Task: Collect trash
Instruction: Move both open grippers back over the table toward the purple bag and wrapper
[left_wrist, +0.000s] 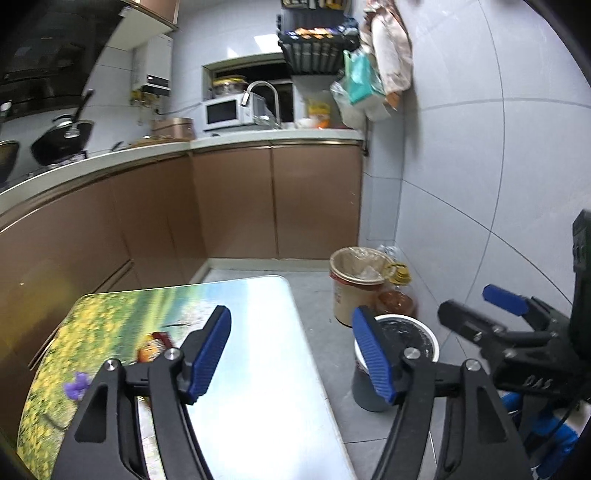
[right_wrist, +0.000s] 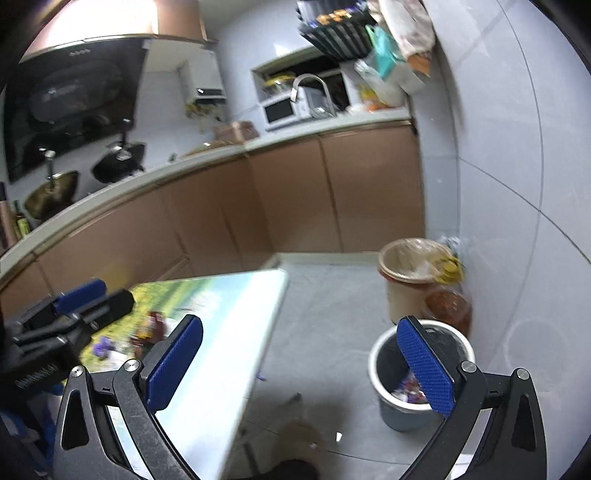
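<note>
Wrappers (right_wrist: 408, 389) already down in grey bin (right_wrist: 376, 373), snack packet (left_wrist: 153, 345) and purple scrap (left_wrist: 77, 384) left on table (left_wrist: 258, 369), left gripper (left_wrist: 291, 354) and right gripper (right_wrist: 301, 367) both spread wide, holding nothing.

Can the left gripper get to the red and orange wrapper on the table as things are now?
Probably yes. The left gripper is open and empty, and the red and orange wrapper lies uncovered on the table, just left of its left finger, with nothing between them.
</note>
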